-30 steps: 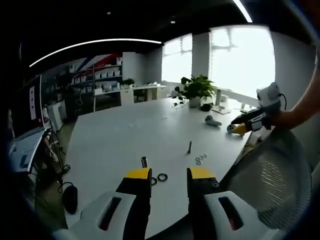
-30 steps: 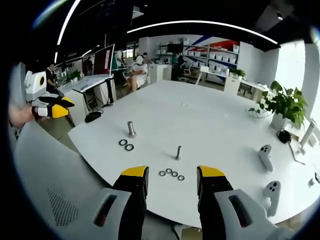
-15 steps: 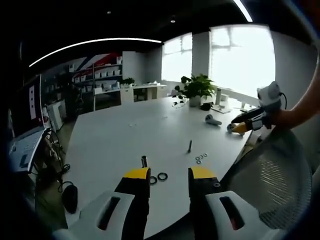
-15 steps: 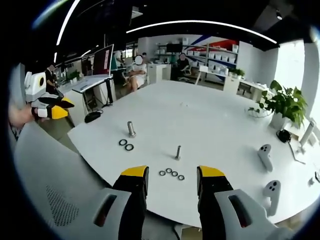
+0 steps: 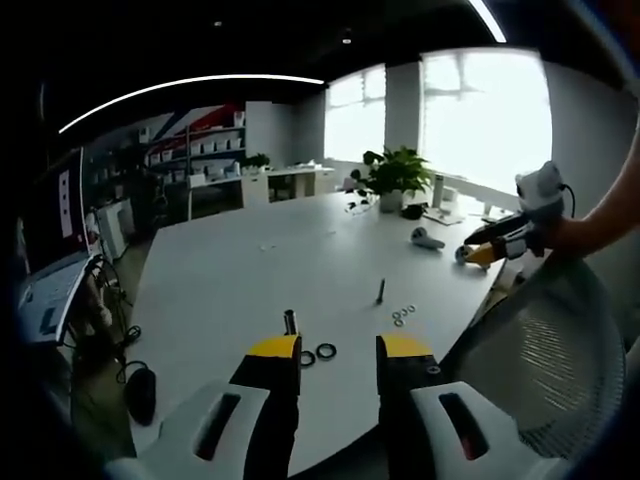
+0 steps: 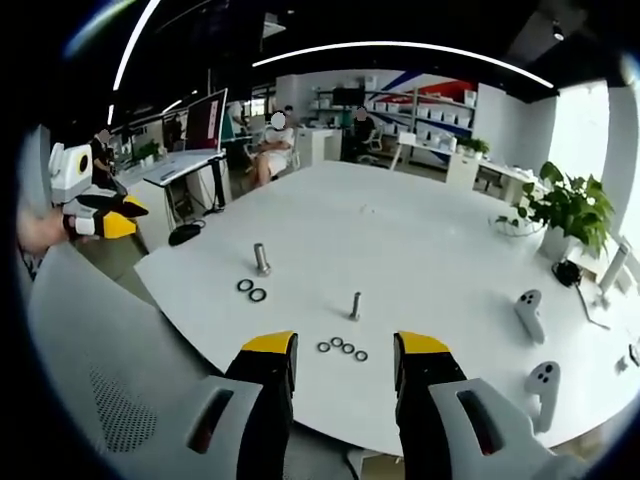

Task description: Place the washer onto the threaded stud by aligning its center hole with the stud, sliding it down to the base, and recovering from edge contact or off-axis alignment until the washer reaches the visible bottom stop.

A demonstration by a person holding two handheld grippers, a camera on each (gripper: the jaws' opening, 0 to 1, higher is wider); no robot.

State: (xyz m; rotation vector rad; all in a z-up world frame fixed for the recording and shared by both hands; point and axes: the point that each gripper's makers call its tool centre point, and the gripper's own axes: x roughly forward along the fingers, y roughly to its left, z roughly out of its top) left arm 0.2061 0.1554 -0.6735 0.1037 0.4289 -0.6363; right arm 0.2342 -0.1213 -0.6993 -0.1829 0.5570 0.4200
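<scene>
Nearest in the right gripper view, the right gripper (image 6: 335, 365) hangs just off the near edge of the white table (image 6: 420, 250), its yellow-tipped fingers (image 6: 268, 352) apart and holding nothing. Just beyond them a row of small washers (image 6: 342, 347) lies flat on the table, and a little farther stands the slim threaded stud (image 6: 355, 305), upright and bare. To its left are two larger washers (image 6: 252, 290) beside a thicker stud (image 6: 262, 258), also bare. Farther off on the right lie two white controllers (image 6: 530, 312), then a potted plant (image 6: 570, 215).

In the left gripper view, the left gripper (image 5: 337, 358) likewise sits at the table edge with fingers (image 5: 275, 350) apart and empty; the larger washers (image 5: 318, 353) and the thicker stud (image 5: 290, 322) are just past its tips, the slim stud (image 5: 380, 291) and small washers (image 5: 402, 316) beyond. The right gripper (image 5: 487, 248) appears at far right, held by a hand.

Judged from this, the task has not begun: no washer is grasped, none sits on either stud, and picking, aligning and sliding down to the base all remain. Which stud and washer are meant cannot be told.
</scene>
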